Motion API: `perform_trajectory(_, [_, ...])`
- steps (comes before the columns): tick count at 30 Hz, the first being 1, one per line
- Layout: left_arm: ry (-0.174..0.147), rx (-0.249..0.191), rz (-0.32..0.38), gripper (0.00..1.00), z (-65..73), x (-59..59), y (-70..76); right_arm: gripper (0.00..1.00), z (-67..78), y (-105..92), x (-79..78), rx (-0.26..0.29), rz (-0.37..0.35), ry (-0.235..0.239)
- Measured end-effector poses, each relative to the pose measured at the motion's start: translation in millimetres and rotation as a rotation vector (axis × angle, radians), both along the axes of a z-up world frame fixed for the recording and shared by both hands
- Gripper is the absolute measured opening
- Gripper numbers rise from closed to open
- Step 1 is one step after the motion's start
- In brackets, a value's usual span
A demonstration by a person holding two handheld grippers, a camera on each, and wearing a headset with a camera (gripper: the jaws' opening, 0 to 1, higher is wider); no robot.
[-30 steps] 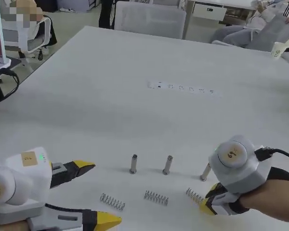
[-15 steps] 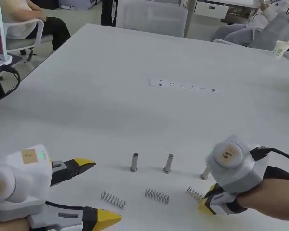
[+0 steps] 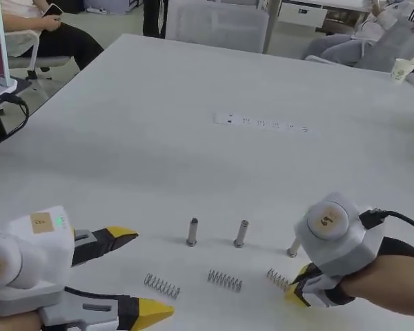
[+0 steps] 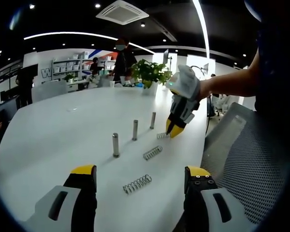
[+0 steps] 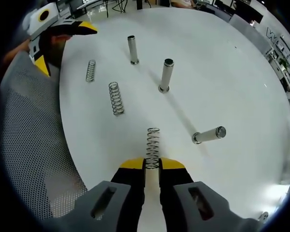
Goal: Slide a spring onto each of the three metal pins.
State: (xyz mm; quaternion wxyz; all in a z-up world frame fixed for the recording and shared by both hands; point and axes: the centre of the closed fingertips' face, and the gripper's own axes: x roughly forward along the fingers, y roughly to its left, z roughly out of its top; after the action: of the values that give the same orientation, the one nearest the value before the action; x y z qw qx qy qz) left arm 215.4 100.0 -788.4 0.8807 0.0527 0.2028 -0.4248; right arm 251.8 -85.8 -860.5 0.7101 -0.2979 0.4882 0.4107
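Three short metal pins stand upright in a row on the white table: left pin [image 3: 192, 232], middle pin [image 3: 241, 234], right pin [image 3: 294, 247], the last partly hidden behind my right gripper [image 3: 294, 292]. Three springs lie in front of them: left spring [image 3: 160, 285], middle spring [image 3: 224, 280], right spring [image 3: 278, 278]. In the right gripper view the jaws pinch the near end of the right spring [image 5: 153, 142], which lies flat and points at the gap between two pins [image 5: 165, 75] [image 5: 209, 134]. My left gripper [image 3: 141, 276] hovers wide open at the lower left, with the left spring [image 4: 137, 183] just beyond its fingertips.
The table [image 3: 193, 138] stretches far ahead with a small printed strip [image 3: 262, 124] at its middle. Chairs and seated people are beyond the far edge. A mesh chair back [image 5: 34, 145] lies close below the near table edge.
The grippers, pins and springs stand as before; only the head view has drifted slightly.
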Motion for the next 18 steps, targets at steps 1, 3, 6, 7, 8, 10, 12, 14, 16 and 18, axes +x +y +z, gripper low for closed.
perform_trajectory(1, [-0.001, 0.000, -0.001, 0.70, 0.4, -0.2, -0.2, 0.08, 1.4, 1.1, -0.6, 0.003, 0.001, 0.000])
perform_trajectory(3, [-0.002, 0.000, -0.005, 0.70, 1.1, -0.8, -1.2, 0.08, 2.8, 2.7, -1.8, 0.008, 0.004, -0.001])
perform_trajectory(6, [-0.004, 0.003, -0.013, 0.69, 1.8, -1.8, -2.8, 0.08, 3.9, 3.3, -2.8, 0.008, 0.008, -0.002])
perform_trajectory(7, [-0.005, 0.003, -0.016, 0.68, 2.4, -2.2, -3.5, 0.08, 4.9, 3.9, -3.0, 0.011, 0.008, -0.004])
perform_trajectory(8, [-0.006, 0.003, -0.021, 0.68, 3.1, -2.8, -4.2, 0.08, 6.8, 4.7, -4.2, 0.012, 0.012, -0.006])
perform_trajectory(10, [-0.009, 0.006, -0.029, 0.67, 4.0, -3.6, -5.0, 0.08, 11.4, 7.2, -7.6, 0.016, 0.024, -0.008])
perform_trajectory(12, [-0.008, 0.008, -0.037, 0.65, 4.4, -4.4, -5.8, 0.08, 14.7, 9.6, -9.4, 0.019, 0.035, -0.011])
perform_trajectory(14, [-0.009, 0.010, -0.054, 0.64, 6.2, -5.5, -7.4, 0.08, 20.4, 14.2, -12.7, 0.027, 0.050, -0.011])
perform_trajectory(16, [-0.013, 0.013, -0.067, 0.63, 8.9, -5.7, -9.4, 0.08, 25.8, 19.7, -16.1, 0.036, 0.071, -0.011])
perform_trajectory(18, [-0.018, 0.016, -0.079, 0.62, 11.1, -5.6, -11.4, 0.08, 31.0, 25.6, -18.8, 0.052, 0.083, -0.009])
